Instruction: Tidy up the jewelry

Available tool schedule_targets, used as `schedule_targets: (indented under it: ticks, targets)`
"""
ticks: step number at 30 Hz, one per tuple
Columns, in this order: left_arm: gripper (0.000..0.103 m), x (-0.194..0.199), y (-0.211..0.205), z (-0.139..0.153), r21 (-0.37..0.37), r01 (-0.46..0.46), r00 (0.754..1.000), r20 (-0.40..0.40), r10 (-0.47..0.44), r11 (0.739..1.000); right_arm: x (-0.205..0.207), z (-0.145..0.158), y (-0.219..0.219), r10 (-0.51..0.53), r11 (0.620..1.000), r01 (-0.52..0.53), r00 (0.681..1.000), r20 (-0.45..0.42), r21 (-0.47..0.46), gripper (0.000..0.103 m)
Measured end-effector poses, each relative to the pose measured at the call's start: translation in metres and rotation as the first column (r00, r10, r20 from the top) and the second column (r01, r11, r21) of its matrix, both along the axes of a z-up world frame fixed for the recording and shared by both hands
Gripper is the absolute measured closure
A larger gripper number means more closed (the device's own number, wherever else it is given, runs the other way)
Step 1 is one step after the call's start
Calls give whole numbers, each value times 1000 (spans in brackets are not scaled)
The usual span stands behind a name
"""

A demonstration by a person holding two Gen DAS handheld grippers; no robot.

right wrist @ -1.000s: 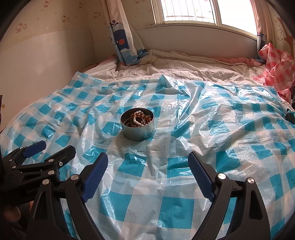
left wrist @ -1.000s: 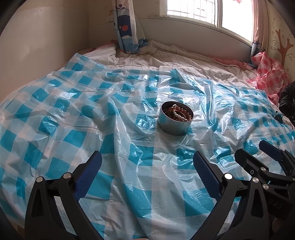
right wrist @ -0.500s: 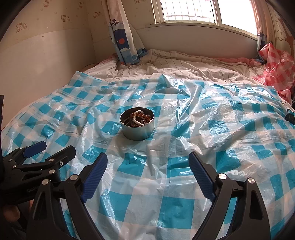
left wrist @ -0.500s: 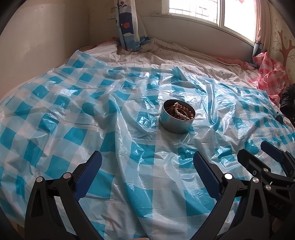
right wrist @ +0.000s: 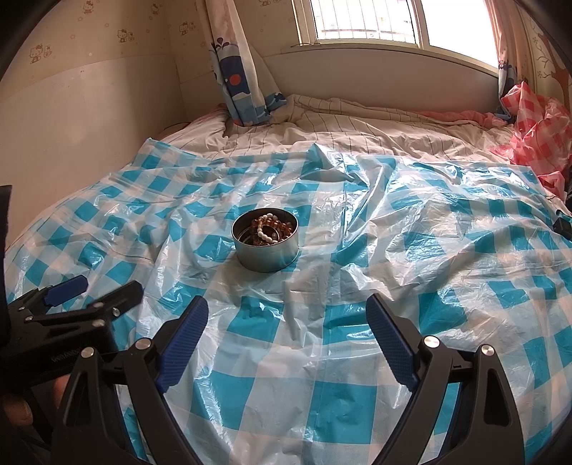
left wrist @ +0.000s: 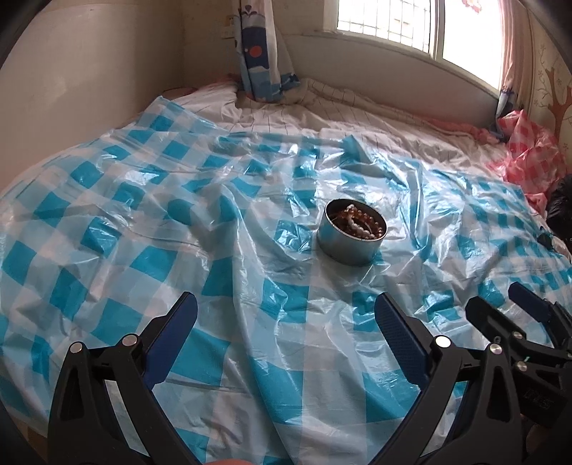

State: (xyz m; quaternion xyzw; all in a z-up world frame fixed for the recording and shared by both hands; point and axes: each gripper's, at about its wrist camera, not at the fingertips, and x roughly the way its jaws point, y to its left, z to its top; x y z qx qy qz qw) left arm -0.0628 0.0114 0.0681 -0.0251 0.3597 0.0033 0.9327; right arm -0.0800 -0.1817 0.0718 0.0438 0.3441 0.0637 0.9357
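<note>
Round metal tin holding beaded bracelets is sitting mid-sheet on the blue-checked plastic sheet, well clear of its edges. Left gripper and right gripper are hovering near the tin, both spread wide and gripping nothing, with bare sheet lying between them and it.

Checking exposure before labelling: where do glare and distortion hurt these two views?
Left wrist view: window blown out, plastic sheet glinting, edges bent by fisheye. Right wrist view: window also overexposed, sheen on the sheet; tin and beads stay sharp.
</note>
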Motion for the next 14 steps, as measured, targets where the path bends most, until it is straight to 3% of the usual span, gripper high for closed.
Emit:
schedule_targets:
  ticks: [7,14]
  targets:
    - [8,8,-3,-7,-40,50,997,-62,-52,998,0,0,0,0,1000,0,1000,0,-1,17]
    - [8,7,0,-6,-43,33,997,-62,-36,999,0,0,-1,0,1000,0,1000,-1,-1,16]
